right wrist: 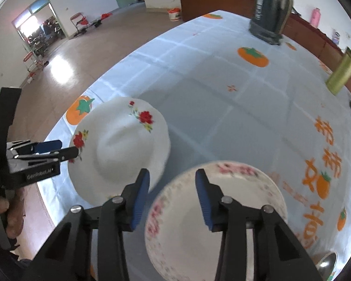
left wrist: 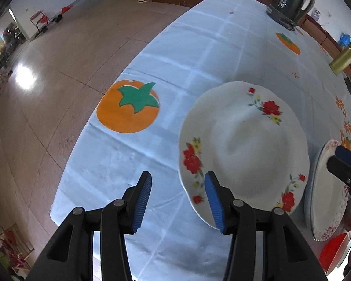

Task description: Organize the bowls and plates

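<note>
Blue pads of your left gripper (left wrist: pixel 177 201) fill the foreground, jaws apart with nothing between them; one pad overlaps the near rim of the red-flowered plate (left wrist: pixel 243 145), though I can't tell if it touches. That plate sits flat on the tablecloth (left wrist: pixel 152 70), just beside the pink-rimmed plate (right wrist: pixel 213 220). Your right gripper (right wrist: pixel 173 199) hangs over that second plate, jaws parted, gripping nothing I can see. Something red (left wrist: pixel 334 250) peeks out at the corner, maybe a bowl. Nothing's stacked yet by my reckoning, so the sorting looks barely begun.
</note>
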Demonstrator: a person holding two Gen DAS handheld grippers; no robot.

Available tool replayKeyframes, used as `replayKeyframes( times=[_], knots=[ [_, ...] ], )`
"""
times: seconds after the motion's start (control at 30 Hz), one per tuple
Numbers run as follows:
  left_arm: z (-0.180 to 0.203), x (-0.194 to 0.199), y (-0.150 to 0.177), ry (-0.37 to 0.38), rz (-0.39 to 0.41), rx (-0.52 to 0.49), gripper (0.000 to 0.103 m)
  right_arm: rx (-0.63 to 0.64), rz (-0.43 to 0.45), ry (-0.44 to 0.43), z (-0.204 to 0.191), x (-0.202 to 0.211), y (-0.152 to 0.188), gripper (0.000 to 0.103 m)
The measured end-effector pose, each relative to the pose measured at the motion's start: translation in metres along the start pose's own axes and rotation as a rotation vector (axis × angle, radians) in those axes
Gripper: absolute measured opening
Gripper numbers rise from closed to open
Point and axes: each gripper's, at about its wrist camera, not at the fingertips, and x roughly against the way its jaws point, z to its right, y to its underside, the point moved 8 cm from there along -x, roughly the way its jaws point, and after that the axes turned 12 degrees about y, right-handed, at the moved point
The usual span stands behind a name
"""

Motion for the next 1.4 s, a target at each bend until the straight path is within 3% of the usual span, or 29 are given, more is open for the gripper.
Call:
replayKeyframes(
  times=[0.4, 0.53, 0.57, 0.63, 0.97, 1.4],
  knots=[
    [0.000, -0.014, -0.008, 0.032, -0.017, -0.006, 0.050, 0.061, -0.070, 0.069, -0.018, -0.046, -0.016, 0.028],
    [0.007, -0.020, -0.006, 0.044, -0.032, -0.026, 0.050, 0.076, -0.090, 0.057, -0.022, -0.055, -0.013, 0.018],
    [0.009, -0.021, -0.006, 0.043, -0.034, -0.034, 0.046, 0.081, -0.089, 0.055, -0.024, -0.055, -0.014, 0.019],
    [0.015, -0.022, -0.006, 0.067, -0.035, -0.040, 0.030, 0.096, -0.086, 0.070, -0.026, -0.055, -0.015, 0.019],
    [0.015, -0.015, -0.003, 0.011, -0.028, -0.023, 0.030, 0.071, -0.087, 0.057, -0.030, -0.052, -0.013, 0.017],
    [0.015, -0.006, -0.002, 0.009, -0.040, -0.001, 0.029, 0.055, -0.081, 0.028, -0.035, -0.036, -0.007, 0.017]
  ],
)
